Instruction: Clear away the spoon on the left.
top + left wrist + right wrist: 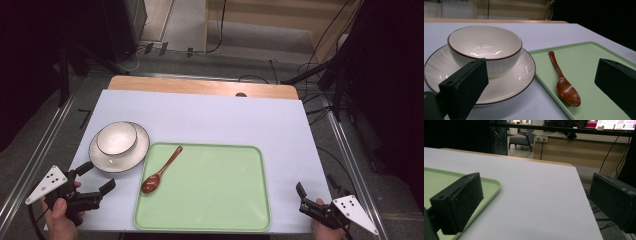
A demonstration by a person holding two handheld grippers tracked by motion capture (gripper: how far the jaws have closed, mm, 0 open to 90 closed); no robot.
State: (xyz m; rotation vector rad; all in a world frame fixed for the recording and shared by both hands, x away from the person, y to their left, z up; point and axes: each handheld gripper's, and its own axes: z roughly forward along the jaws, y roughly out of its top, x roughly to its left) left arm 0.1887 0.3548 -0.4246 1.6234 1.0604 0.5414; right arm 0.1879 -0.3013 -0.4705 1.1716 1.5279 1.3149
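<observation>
Facing bowl [484, 45], left tool [96, 176] agape.

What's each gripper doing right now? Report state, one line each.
Left gripper: open, holding nothing, near the plate.
Right gripper: open, holding nothing, right of the tray.

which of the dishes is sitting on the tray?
Only the spoon: it lies on the green tray, bowl end toward the near-left corner. The bowl sits on the plate, both on the table left of the tray.
</observation>
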